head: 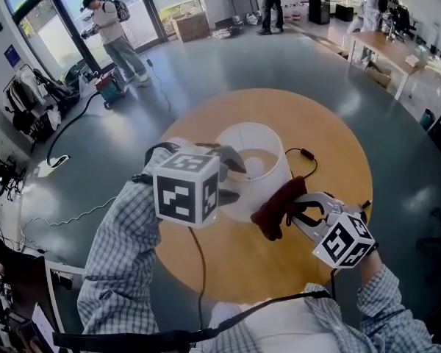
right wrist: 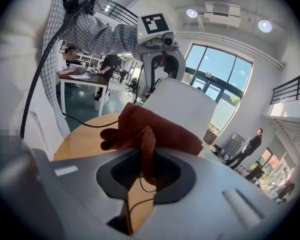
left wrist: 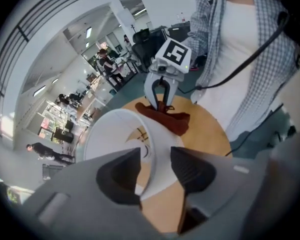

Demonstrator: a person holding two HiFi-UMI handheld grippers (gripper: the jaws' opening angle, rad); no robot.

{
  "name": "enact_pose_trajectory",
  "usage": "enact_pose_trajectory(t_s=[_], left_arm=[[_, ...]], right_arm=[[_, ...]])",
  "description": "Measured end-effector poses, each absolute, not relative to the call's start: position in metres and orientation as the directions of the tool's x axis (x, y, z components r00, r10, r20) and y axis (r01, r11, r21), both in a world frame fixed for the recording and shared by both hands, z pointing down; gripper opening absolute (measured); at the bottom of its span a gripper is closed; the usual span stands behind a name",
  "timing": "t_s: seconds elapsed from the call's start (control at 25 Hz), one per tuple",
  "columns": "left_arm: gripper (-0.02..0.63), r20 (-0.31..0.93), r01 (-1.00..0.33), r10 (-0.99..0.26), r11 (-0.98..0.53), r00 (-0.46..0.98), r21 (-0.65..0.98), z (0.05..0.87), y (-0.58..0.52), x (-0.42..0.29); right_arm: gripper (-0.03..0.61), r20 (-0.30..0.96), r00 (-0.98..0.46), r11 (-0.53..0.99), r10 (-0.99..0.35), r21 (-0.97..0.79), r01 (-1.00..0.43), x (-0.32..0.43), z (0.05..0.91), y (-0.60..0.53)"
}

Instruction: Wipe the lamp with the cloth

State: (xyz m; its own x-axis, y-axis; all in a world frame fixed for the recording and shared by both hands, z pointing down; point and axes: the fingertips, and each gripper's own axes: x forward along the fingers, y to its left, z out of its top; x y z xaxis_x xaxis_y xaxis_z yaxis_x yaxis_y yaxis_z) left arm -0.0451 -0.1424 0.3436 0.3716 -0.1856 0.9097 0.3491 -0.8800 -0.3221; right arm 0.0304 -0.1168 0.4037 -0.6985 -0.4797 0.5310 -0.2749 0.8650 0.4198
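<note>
Nearest: the person's checked sleeves point(head: 121, 248) run out to both grippers over a round wooden table point(head: 228, 263).

Right gripper point(right wrist: 147, 171), near right of the table: jaws almost together, clamped on a fold of the dark red cloth point(right wrist: 155, 126). The rest of the cloth bunches up past the jaw tips and hangs loose. In the head view the bunch lies against the near right side of the lamp point(head: 257, 153). Whether it presses on the shade or only touches it cannot be told.

Left gripper point(left wrist: 155, 169), near left of the lamp, pointing steeply down: jaws apart, straddling the upper rim of the white shade point(left wrist: 115, 134). One jaw is inside the shade, the other outside. The thin wall runs between them with a gap showing on each side, so the pads are not pressing on it.

Lamp: white drum shade, open top, standing upright about mid-table, a little to the far side of both grippers. A wire frame shows inside the shade.

A thin black cord point(head: 306, 155) lies on the table just right of the lamp, towards the far edge.

Farther out, on the grey floor: one person point(head: 110, 28) stands at far left by the glass doors. A cardboard box point(head: 191, 26) sits at far centre, and a pale desk point(head: 386, 50) at far right.
</note>
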Motion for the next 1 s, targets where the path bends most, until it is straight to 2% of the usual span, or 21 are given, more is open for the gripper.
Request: enact_pose_trajectory(t_s=[0.16,0.36,0.6,0.84,1.0], left_arm=[[0.157,0.895,0.39,-0.179,-0.852,0.409,-0.349,0.344,-0.136,-0.046],[0.137,0.85,0.352,-0.217,-0.84,0.48,-0.412,0.338,-0.138,-0.05],[0.123,0.791,0.198,-0.263,-0.881,0.552,-0.43,0.337,-0.146,-0.079],[0.123,0.727,0.046,-0.321,-0.899,0.607,-0.436,0.333,-0.159,-0.101],[0.121,0.681,-0.06,-0.351,-0.909,0.643,-0.412,0.335,-0.161,-0.123]], right_arm=[[0.054,0.518,-0.705,0.865,-0.484,0.406,-0.296,0.03,0.402,-0.115],[0.054,0.457,-0.738,0.863,-0.496,0.349,-0.364,0.034,0.39,-0.123],[0.052,0.283,-0.764,0.815,-0.579,0.218,-0.537,0.047,0.359,-0.15],[0.052,0.212,-0.641,0.663,-0.738,0.049,-0.747,0.089,0.357,-0.19],[0.051,0.219,-0.591,0.581,-0.776,-0.116,-0.806,0.104,0.38,-0.206]])
